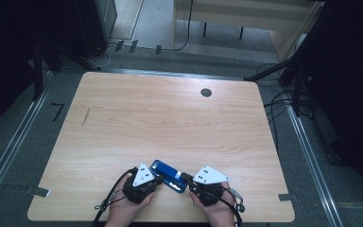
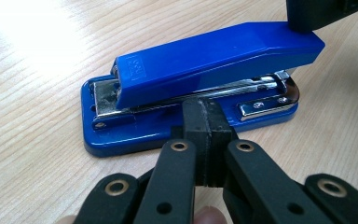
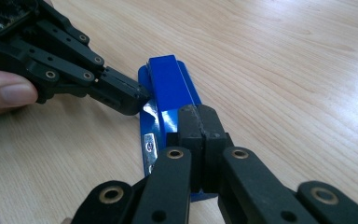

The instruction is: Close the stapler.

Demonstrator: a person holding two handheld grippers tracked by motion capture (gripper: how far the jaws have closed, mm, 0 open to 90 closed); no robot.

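Observation:
A blue stapler with a metal magazine lies flat near the table's front edge, between my two grippers. My left gripper is shut, pads together with nothing between them; in the left gripper view its tip sits against the long side of the stapler, at the gap above the base. My right gripper is shut too and holds nothing. Its tip rests on the front end of the stapler's top arm. The left gripper meets the stapler from the left in that view.
The wooden table has a round dark grommet near its far edge. Tape tabs mark its front corners. Cables trail on the floor at the right, and a pale desk stands behind.

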